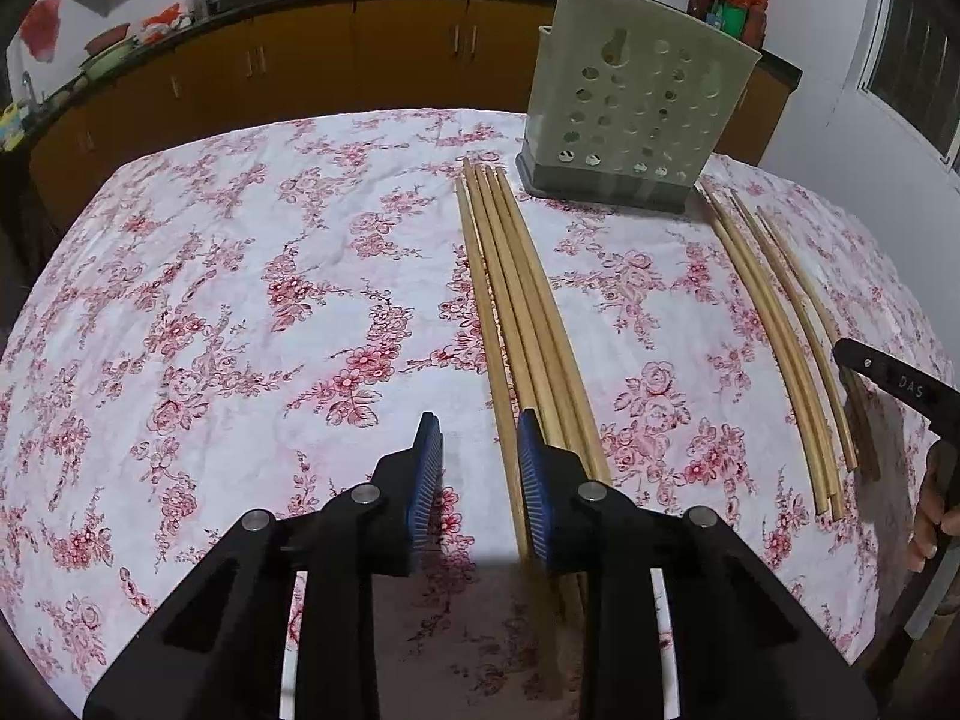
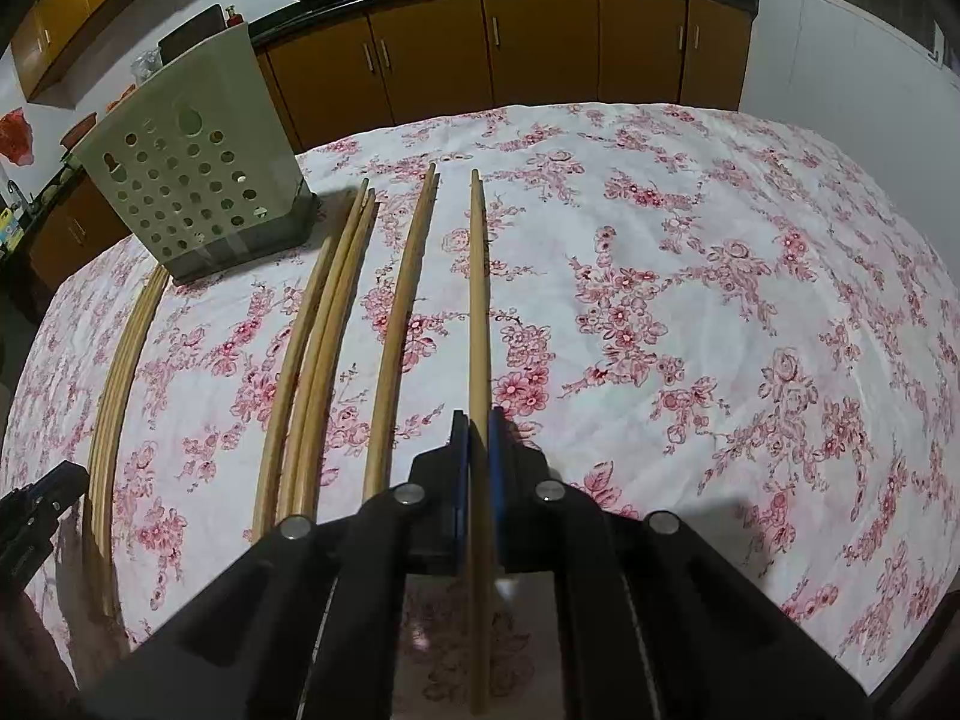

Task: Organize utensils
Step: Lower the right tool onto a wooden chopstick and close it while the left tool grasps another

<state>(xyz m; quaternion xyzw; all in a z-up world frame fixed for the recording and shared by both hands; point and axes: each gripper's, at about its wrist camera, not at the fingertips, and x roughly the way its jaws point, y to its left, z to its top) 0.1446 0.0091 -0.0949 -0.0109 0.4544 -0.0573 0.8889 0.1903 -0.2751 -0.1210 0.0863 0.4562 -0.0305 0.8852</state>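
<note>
A bundle of several wooden chopsticks lies lengthwise on the floral tablecloth, in front of a grey-green perforated utensil holder. My left gripper is open low over the near ends. The leftmost stick lies between the blue pads, close to the right one, and the left pad stands apart from it. My right gripper is shut on a single chopstick that points away along the cloth. The holder stands upright at the far left in the right wrist view.
More chopsticks lie in groups: three, a pair, and the left bundle. The right gripper's body and a hand show at the edge. Brown cabinets and a dark counter with pans stand behind the table.
</note>
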